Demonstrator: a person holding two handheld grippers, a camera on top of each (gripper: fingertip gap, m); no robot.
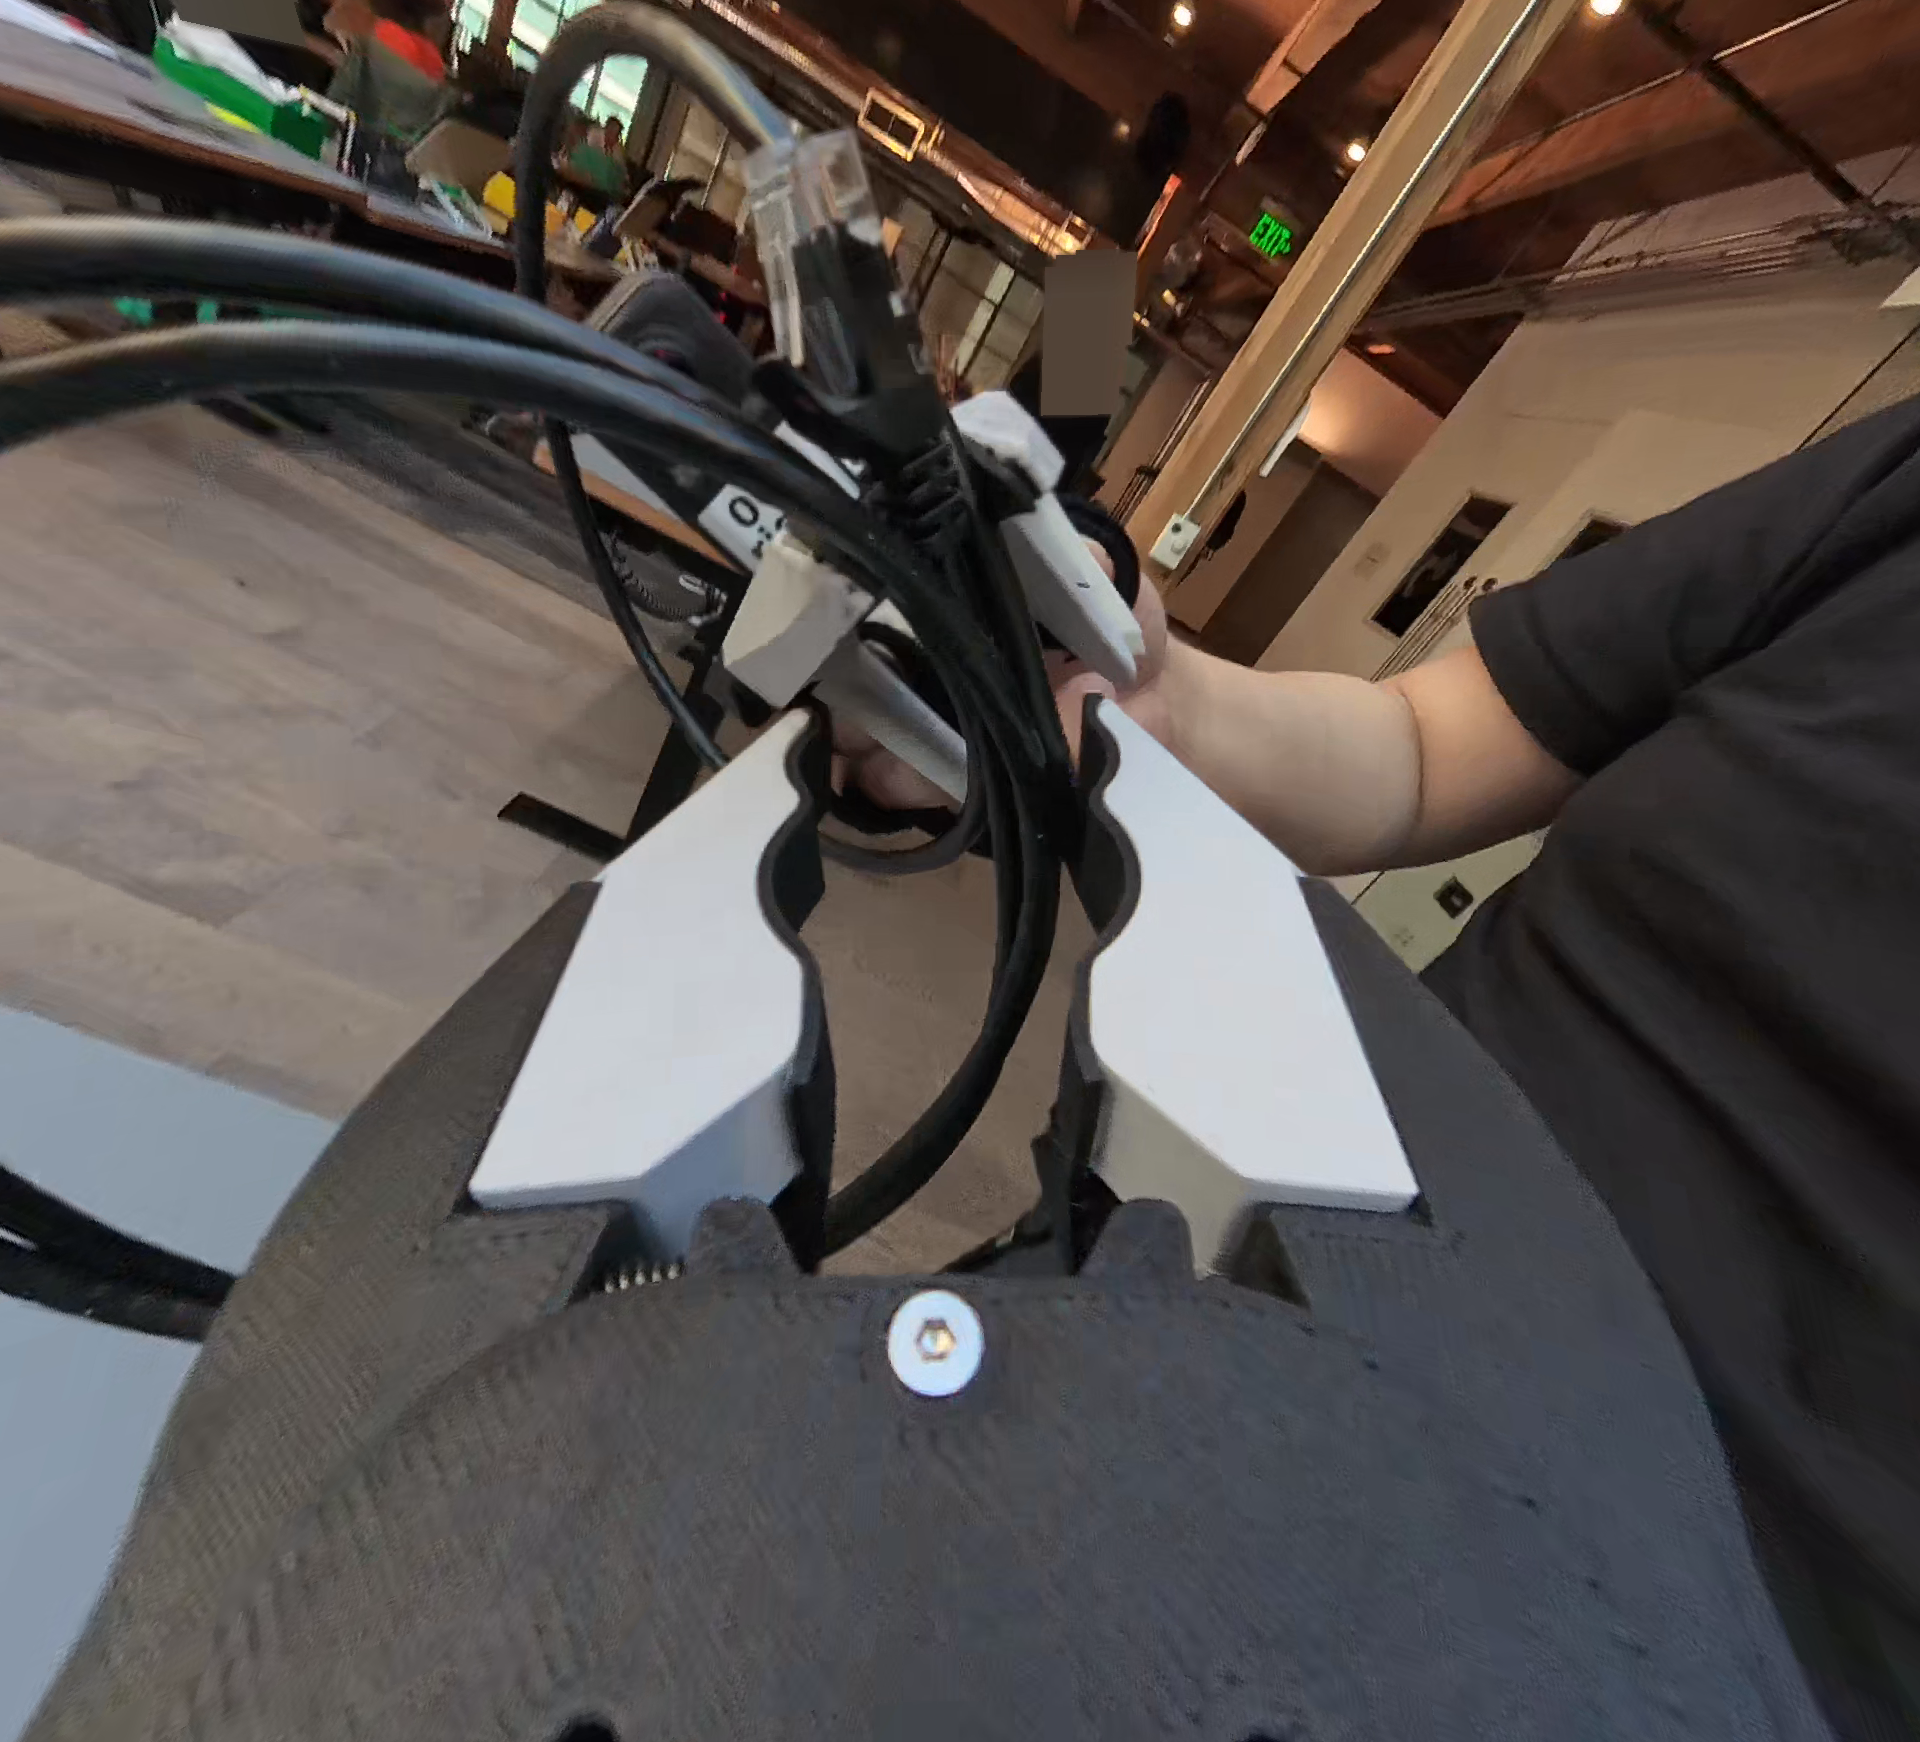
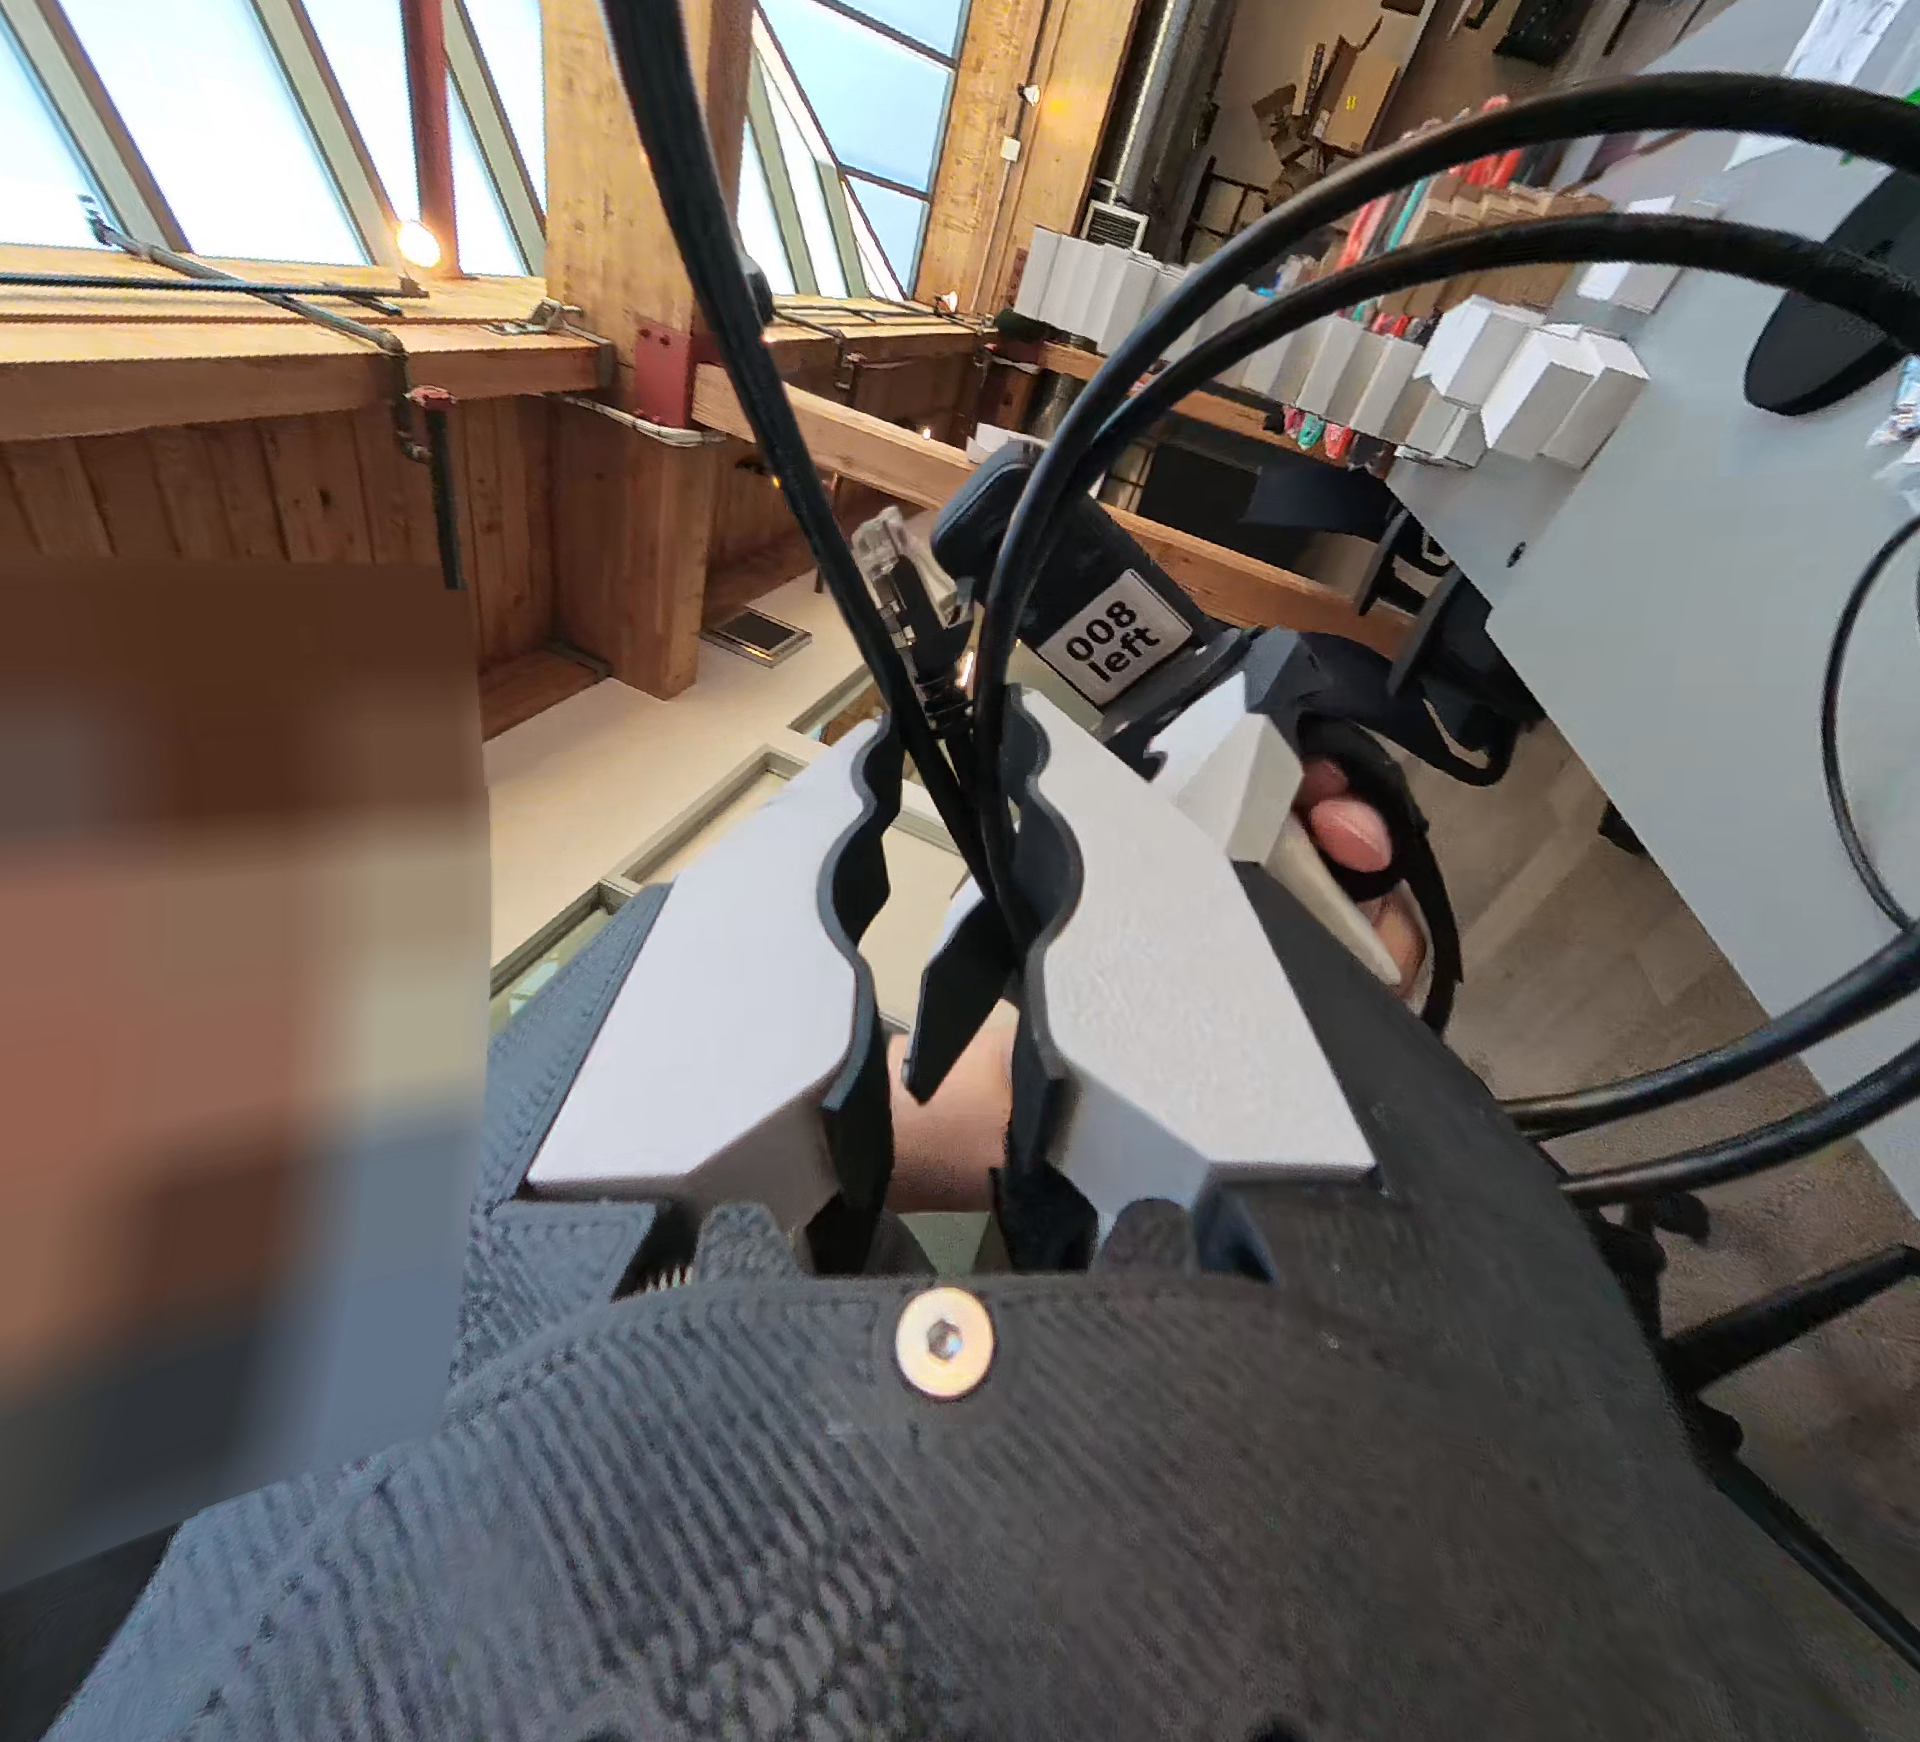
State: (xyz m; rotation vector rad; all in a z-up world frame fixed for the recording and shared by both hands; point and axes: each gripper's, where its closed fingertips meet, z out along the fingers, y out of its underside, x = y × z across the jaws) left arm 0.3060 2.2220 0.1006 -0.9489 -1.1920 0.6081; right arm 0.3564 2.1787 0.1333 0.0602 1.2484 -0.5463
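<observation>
A coiled black network cable [image 1: 416, 352] with clear plugs [image 1: 821, 238] hangs in the air between both grippers. My left gripper [image 1: 945, 726] is open, and several cable strands run down between its jaws, close to the right finger. A white finger [image 1: 1070, 580] of the right gripper shows just beyond, held by a hand. My right gripper [image 2: 956, 736] is open with a narrower gap. Cable strands [image 2: 1351, 165] cross between its tips, with the plugs [image 2: 883, 560] just past them. A finger [image 2: 1236, 778] of the left gripper sits directly ahead, nearly touching.
A person's bare arm [image 1: 1299, 757] in a black shirt reaches in from the right. A grey table [image 2: 1662, 466] with white boxes [image 2: 1538, 393] stands to the right. Cluttered tables with a green bin [image 1: 249, 103] stand far left. A wooden post [image 1: 1403, 165] rises beyond. The left gripper's tips are roughly 7 cm from the right gripper's.
</observation>
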